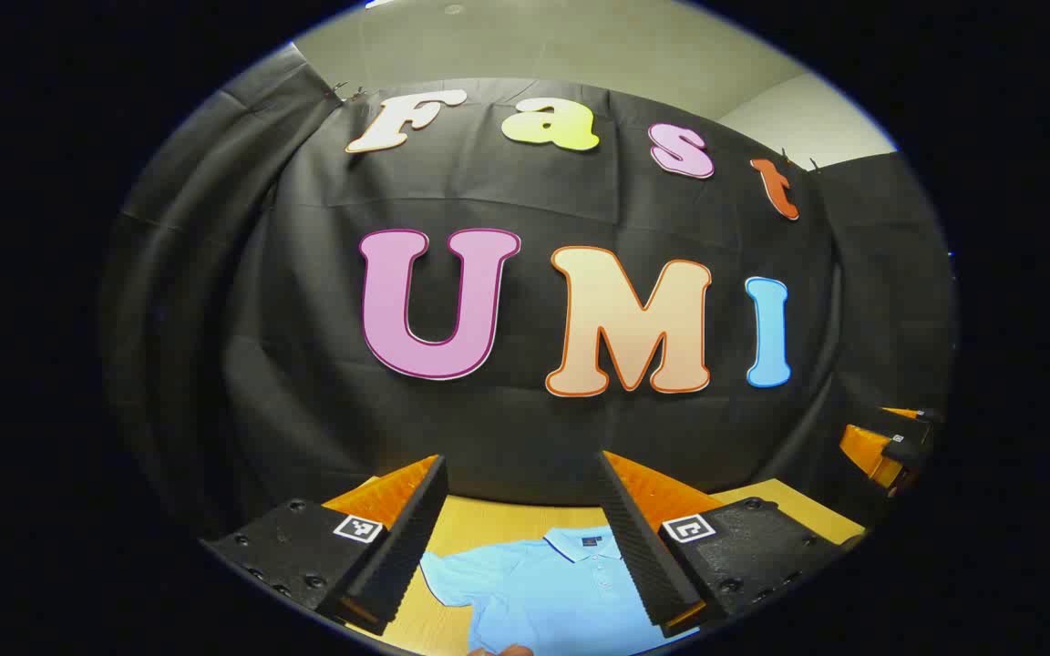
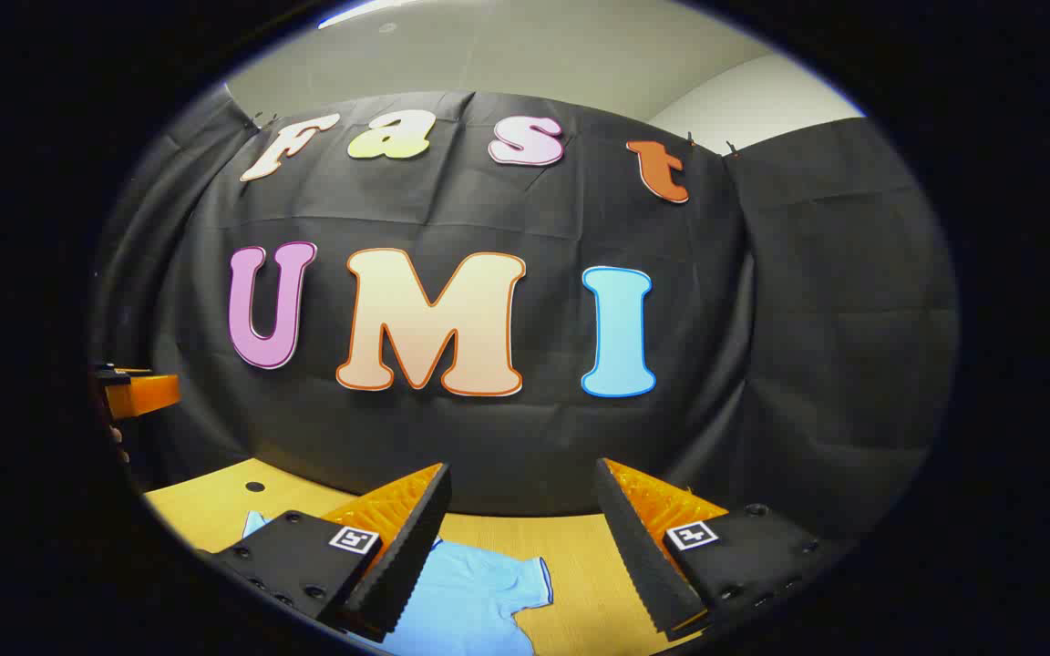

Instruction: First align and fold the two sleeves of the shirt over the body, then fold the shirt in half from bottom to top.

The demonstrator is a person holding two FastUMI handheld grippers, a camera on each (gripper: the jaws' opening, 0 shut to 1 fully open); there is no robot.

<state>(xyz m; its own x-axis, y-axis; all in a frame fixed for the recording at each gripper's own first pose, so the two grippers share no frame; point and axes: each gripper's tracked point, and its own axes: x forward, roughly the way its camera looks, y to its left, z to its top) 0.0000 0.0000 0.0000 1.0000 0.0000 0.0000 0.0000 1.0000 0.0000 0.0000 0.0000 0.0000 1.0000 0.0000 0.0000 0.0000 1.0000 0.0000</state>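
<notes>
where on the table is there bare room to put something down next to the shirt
In the right gripper view, bare table lies between the shirt sleeve's cuff and the right gripper, and more at the far left corner by the booth wall. In the left gripper view, a strip runs between the collar and the wall. The middle is taken by the shirt under the left gripper.

**Open air above the desk, cloth wall closing the far side**

Both tools hang above the desk [image 2: 580, 592], fingers spread, with nothing between them. The left tool [image 1: 525, 510] has free air ahead until the black cloth wall [image 1: 306, 364], which closes off the desk's far edge. The right tool [image 2: 520, 519] likewise faces open space. Below lies only the flat shirt [image 1: 552, 592], low and no barrier. Bare desk shows beside its sleeve [image 2: 507, 579]. The other tool stands well apart at each view's side.
</notes>
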